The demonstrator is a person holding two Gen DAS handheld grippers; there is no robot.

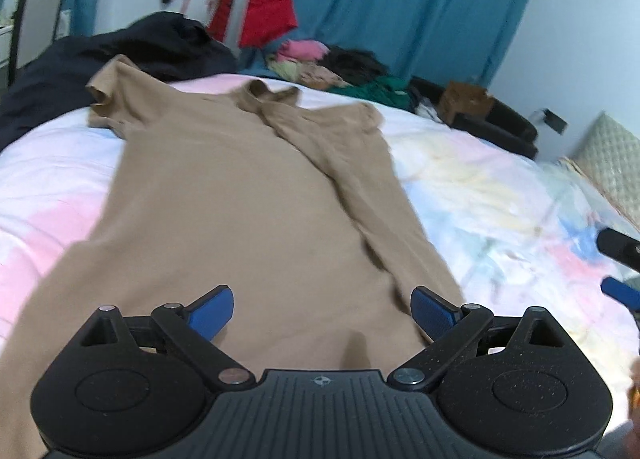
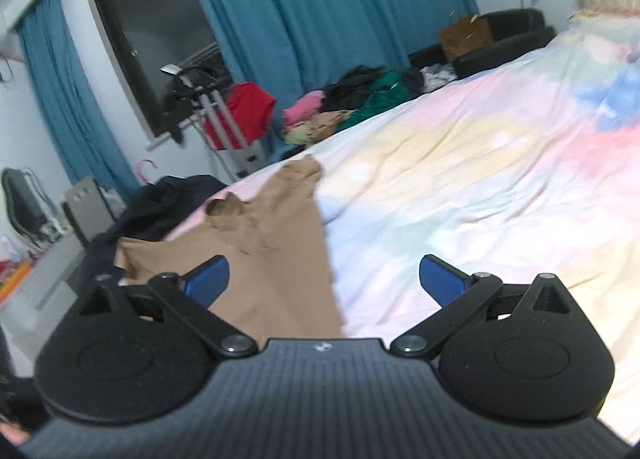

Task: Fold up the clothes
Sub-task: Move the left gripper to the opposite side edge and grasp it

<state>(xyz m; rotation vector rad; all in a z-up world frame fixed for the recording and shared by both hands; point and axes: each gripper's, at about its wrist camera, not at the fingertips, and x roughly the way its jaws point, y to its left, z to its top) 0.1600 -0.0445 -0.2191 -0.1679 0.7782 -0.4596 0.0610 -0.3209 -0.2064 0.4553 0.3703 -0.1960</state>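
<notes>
Tan shirt [image 1: 248,195] lies flat on the pastel bed [image 1: 500,195], its right side folded inward, left tongs [image 1: 322,313] spread apart over its hem, right tongs [image 2: 324,283] spread apart above its right edge, both holding nothing.

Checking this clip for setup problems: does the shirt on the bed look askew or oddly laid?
Slightly. The tan shirt has its right side already folded over in a long, uneven ridge; the left sleeve lies spread. Otherwise nothing stands out.
</notes>
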